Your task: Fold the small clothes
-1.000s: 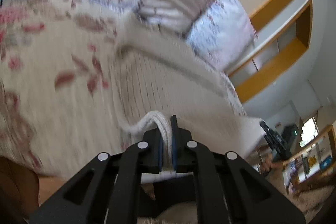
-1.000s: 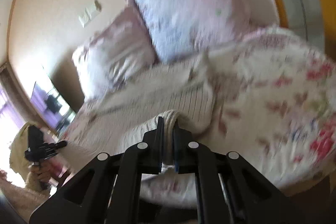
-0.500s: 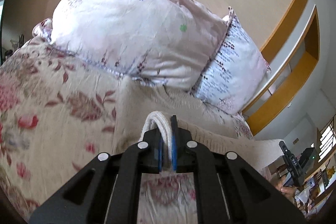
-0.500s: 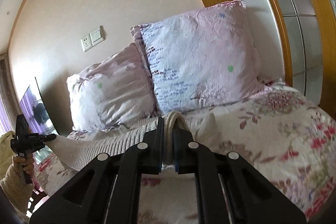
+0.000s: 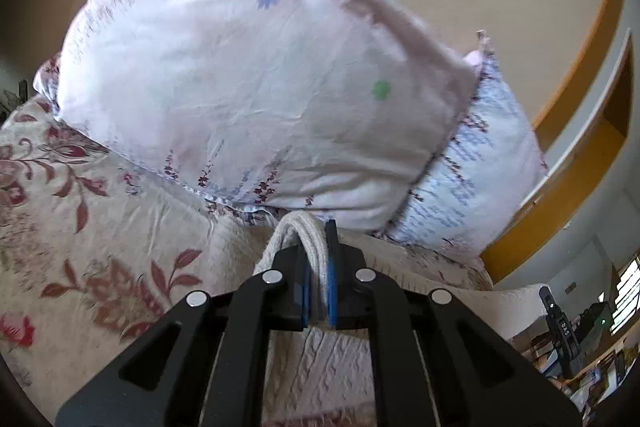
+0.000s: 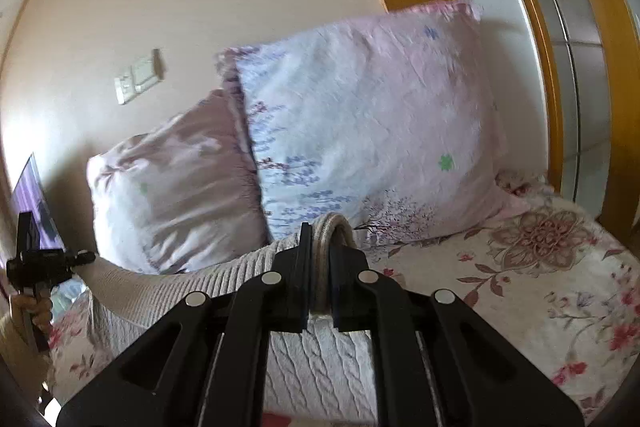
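Observation:
A cream knitted sweater (image 5: pixel 320 355) lies across the floral bedspread (image 5: pixel 100 247). My left gripper (image 5: pixel 318 251) is shut on a bunched edge of it, held just above the bed near the pillows. My right gripper (image 6: pixel 322 259) is shut on another edge of the same sweater (image 6: pixel 224 279), which stretches to the left between the two grippers. The left gripper also shows far left in the right wrist view (image 6: pixel 44 263), and the right gripper shows far right in the left wrist view (image 5: pixel 560 323).
Two pale pink and blue pillows (image 5: pixel 260 67) (image 6: pixel 372 123) lean against the wall at the head of the bed. A wooden frame with glass (image 6: pixel 568 47) stands at the right. A wall switch (image 6: pixel 138 77) is above the pillows.
Both grippers have carried the sweater edge forward and up towards the pillows. The pillows now fill much more of both views. Both stay shut on the sweater.

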